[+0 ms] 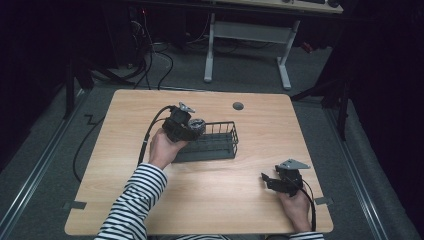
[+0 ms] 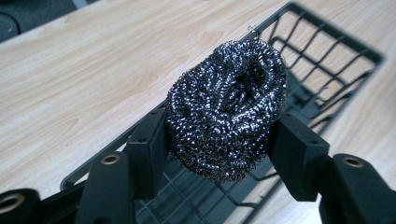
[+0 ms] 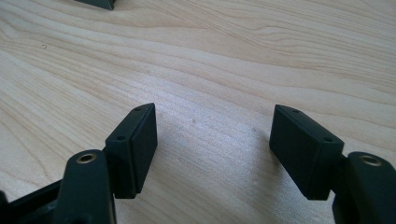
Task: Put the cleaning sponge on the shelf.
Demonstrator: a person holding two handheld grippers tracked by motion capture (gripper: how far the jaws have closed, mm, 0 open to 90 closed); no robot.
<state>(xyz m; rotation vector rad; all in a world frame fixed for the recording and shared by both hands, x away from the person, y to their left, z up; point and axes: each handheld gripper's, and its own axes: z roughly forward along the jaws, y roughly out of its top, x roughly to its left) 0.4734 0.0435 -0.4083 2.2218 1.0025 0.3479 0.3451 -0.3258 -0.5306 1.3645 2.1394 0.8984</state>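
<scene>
Our left tool (image 2: 219,140) has its jaws clamped on a steel wool scourer (image 2: 227,109), one pad pressing each side, and holds it above the left end of a black wire basket (image 1: 220,142). Our right tool (image 1: 265,179), at about four o'clock from the basket, rests with jaws wide apart, gripping nothing, over the bare wooden surface (image 1: 210,200).

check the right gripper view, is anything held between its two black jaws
No, the right gripper stands open with its jaws wide apart, and between them is bare light wooden table.
</scene>
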